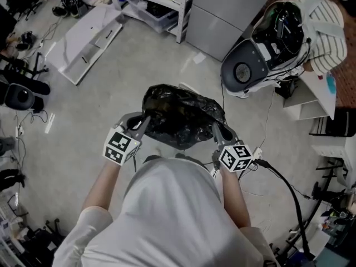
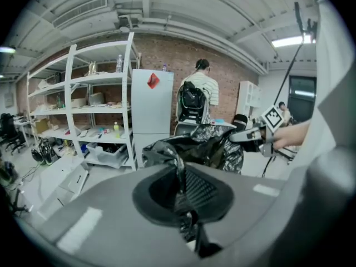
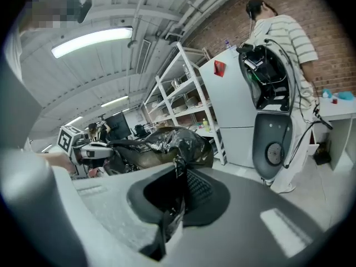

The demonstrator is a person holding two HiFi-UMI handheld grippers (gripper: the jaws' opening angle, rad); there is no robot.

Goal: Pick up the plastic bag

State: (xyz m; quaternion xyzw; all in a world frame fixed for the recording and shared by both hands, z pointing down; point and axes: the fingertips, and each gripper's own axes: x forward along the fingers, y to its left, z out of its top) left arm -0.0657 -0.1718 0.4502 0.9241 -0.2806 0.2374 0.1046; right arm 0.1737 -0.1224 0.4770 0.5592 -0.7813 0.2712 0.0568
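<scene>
A crumpled black plastic bag (image 1: 182,115) hangs in the air in front of me, stretched between both grippers above the grey floor. My left gripper (image 1: 146,117) is shut on the bag's left edge; in the left gripper view a strip of black film (image 2: 179,174) runs down between its jaws (image 2: 181,191). My right gripper (image 1: 216,128) is shut on the bag's right edge, and the right gripper view shows film (image 3: 178,168) pinched at its jaws (image 3: 178,188). Each gripper view shows the bag's bulk (image 2: 208,146) (image 3: 161,146) and the opposite gripper beyond it.
A person in a striped shirt (image 1: 320,24) with a black backpack (image 1: 278,29) stands at the back right beside a white table (image 1: 308,96). A grey cabinet (image 1: 225,13), white shelving (image 1: 158,4) and a white board (image 1: 89,40) on the floor lie behind. A black cable (image 1: 289,191) trails right.
</scene>
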